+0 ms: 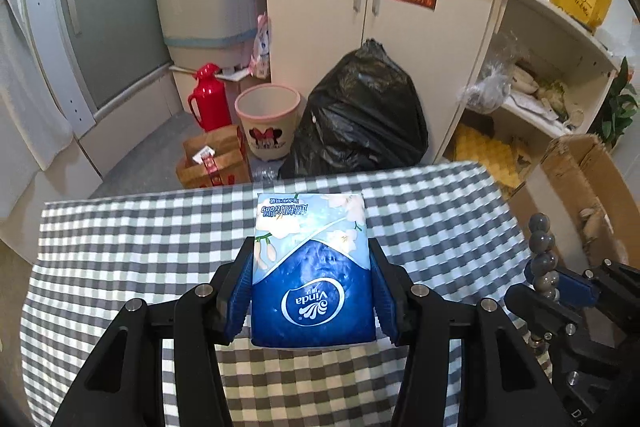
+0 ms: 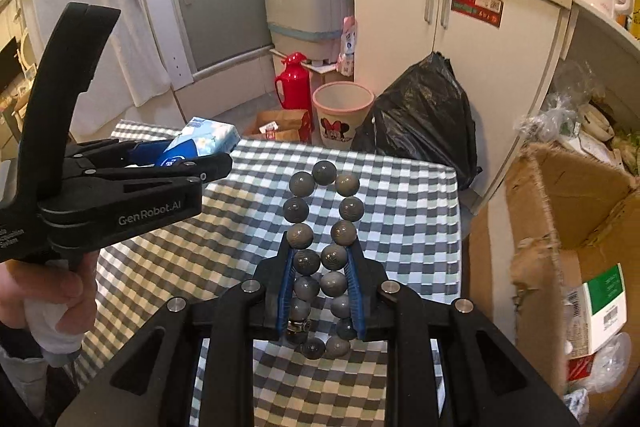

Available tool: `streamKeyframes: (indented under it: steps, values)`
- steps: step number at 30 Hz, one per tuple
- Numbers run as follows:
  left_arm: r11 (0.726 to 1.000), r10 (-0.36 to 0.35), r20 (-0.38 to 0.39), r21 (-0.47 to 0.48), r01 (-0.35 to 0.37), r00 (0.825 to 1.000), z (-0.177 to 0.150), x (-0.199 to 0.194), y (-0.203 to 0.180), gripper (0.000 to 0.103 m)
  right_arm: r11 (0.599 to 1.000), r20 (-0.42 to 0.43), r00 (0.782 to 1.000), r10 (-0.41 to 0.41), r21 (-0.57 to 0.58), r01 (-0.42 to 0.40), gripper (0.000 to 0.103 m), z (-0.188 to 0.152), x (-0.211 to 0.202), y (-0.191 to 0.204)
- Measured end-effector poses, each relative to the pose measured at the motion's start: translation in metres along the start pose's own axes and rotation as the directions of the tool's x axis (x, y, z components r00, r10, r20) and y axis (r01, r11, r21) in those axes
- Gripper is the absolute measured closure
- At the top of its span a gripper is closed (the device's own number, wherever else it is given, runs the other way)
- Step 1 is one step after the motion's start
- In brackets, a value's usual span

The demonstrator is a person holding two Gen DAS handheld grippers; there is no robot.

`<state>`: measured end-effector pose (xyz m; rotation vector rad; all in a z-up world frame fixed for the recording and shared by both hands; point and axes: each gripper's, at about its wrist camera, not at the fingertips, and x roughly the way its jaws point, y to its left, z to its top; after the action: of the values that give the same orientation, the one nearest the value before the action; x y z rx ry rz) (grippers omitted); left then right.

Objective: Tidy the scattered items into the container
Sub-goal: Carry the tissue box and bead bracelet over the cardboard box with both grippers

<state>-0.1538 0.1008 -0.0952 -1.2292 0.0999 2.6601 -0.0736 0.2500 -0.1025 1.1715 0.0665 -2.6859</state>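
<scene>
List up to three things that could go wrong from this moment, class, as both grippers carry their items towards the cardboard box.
1. The bead bracelet is pinched only at its sides by the right gripper; round beads might roll out of the pads.
2. The tissue pack in the left gripper is soft, so it could slip or deform.
3. The cardboard box sits beside the checked table, its flap torn; items might catch there or fall to the floor.
</scene>
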Motion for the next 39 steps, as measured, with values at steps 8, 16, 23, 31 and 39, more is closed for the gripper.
streamKeyframes:
  steps: [8,16,23,31,39]
  values:
    - [1.0,-0.009,0.08,0.003,0.009,0.997,0.01,-0.046,-0.007,0.05,1.0,0.075,0.997,-0.026,0.011,0.025,0.08,0.005,-0.039,-0.001]
    - [1.0,-0.02,0.158,0.013,0.018,0.987,0.013,-0.091,-0.019,0.05,0.999,0.153,0.987,-0.044,0.003,0.044,0.08,0.011,-0.082,0.001]
    - [1.0,-0.022,0.207,0.017,0.019,0.978,0.007,-0.125,-0.026,0.05,0.998,0.21,0.976,-0.057,-0.006,0.059,0.08,0.01,-0.117,0.005]
    - [0.999,-0.048,0.248,0.033,0.041,0.968,0.002,-0.158,-0.04,0.05,0.997,0.254,0.965,-0.068,-0.011,0.073,0.08,0.004,-0.149,0.007]
    - [0.997,-0.07,0.266,0.057,0.056,0.961,0.001,-0.169,-0.062,0.05,0.995,0.272,0.957,-0.103,0.02,0.101,0.08,-0.005,-0.168,-0.011]
